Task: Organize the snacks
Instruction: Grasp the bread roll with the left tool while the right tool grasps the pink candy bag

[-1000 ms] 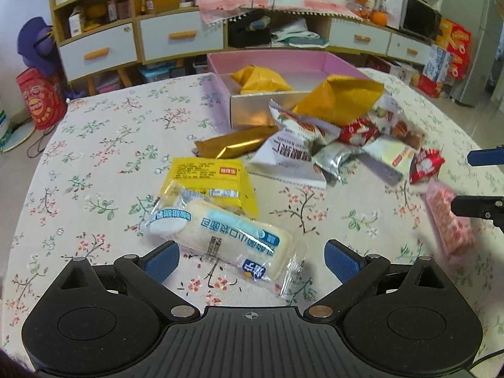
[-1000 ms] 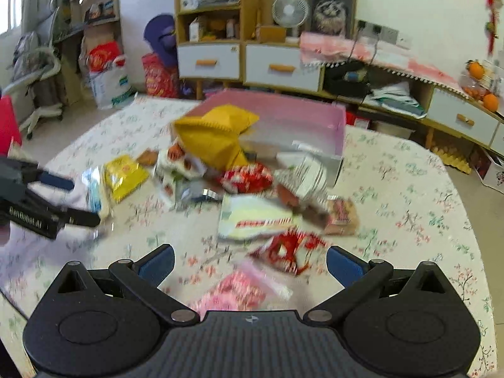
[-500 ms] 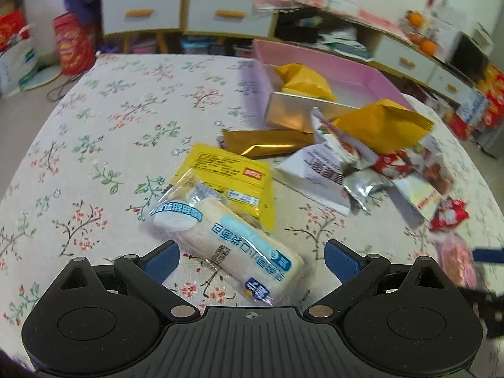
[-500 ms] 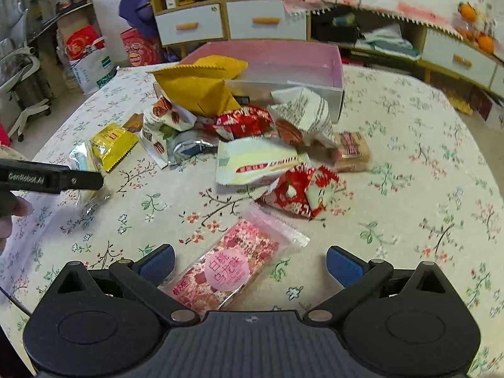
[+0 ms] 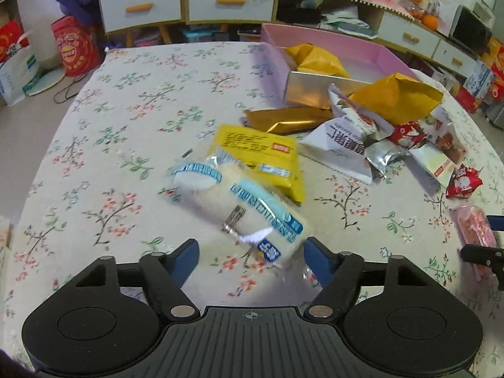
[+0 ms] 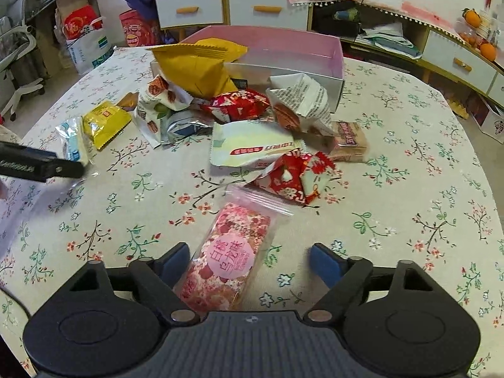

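A pile of snack packets lies on the flowered tablecloth in front of a pink box (image 5: 330, 37) (image 6: 283, 47). My left gripper (image 5: 252, 260) is open, its jaws either side of the near end of a white and blue bread packet (image 5: 239, 201), which lies on a yellow packet (image 5: 261, 154). My right gripper (image 6: 249, 263) is open around the near end of a pink flowered packet (image 6: 230, 258), which also shows in the left wrist view (image 5: 474, 230). A yellow bag (image 5: 315, 58) lies inside the box.
Large orange-yellow bag (image 6: 198, 66), red packets (image 6: 293, 179), white packets (image 6: 252, 148) and a gold wrapper (image 5: 286, 119) crowd the table's middle. The left gripper shows at the left edge of the right wrist view (image 6: 37, 163). Drawers and shelves stand behind the table.
Both grippers have moved in closer and lower. The bread packet now lies between the left jaws, and the pink packet between the right jaws. The jaws have narrowed somewhat.
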Available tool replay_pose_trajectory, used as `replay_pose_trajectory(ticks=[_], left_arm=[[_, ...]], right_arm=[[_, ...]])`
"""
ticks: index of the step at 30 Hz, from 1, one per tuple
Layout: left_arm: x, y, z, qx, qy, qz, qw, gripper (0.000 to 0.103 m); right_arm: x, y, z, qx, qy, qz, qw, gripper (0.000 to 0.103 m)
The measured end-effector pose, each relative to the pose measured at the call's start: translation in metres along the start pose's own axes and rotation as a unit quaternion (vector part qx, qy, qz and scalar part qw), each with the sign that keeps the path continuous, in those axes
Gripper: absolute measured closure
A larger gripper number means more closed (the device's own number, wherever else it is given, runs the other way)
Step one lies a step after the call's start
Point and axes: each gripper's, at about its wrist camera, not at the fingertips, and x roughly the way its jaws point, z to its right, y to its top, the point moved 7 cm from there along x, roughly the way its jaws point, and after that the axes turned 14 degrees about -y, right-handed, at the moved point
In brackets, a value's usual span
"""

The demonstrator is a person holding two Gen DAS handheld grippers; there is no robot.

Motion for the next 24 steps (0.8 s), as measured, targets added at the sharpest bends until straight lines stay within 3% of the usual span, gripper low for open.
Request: replay_pose_trajectory(ticks=[2, 6, 16, 19, 24], left_arm=[[-0.001, 0.002, -0.001, -0.008, -0.012, -0.004, 0.9999, 0.033], [0.001, 0.006, 0.006, -0.03, -0.035, 0.004, 0.9989, 0.025], [0.014, 0.02, -0.003, -0.115, 0.002, 0.038, 0.9926, 0.017], [0.01, 0.019, -0.008, -0.13, 0.004, 0.045, 0.9905, 0.024], [0.003, 0.015, -0.013, -0.111, 0.027, 0.04, 0.9927, 0.054]], right_arm=[[0.001, 0.001, 0.001, 0.003, -0.001, -0.002, 1.0, 0.05], [0.0, 0.003, -0.004, -0.003, -0.003, -0.001, 1.0, 0.056], [-0.002, 0.006, -0.013, -0.014, 0.004, -0.001, 1.0, 0.066], [-0.003, 0.006, -0.013, -0.015, 0.004, -0.001, 1.0, 0.074], [-0.006, 0.01, -0.014, -0.019, 0.012, -0.006, 1.0, 0.097]])
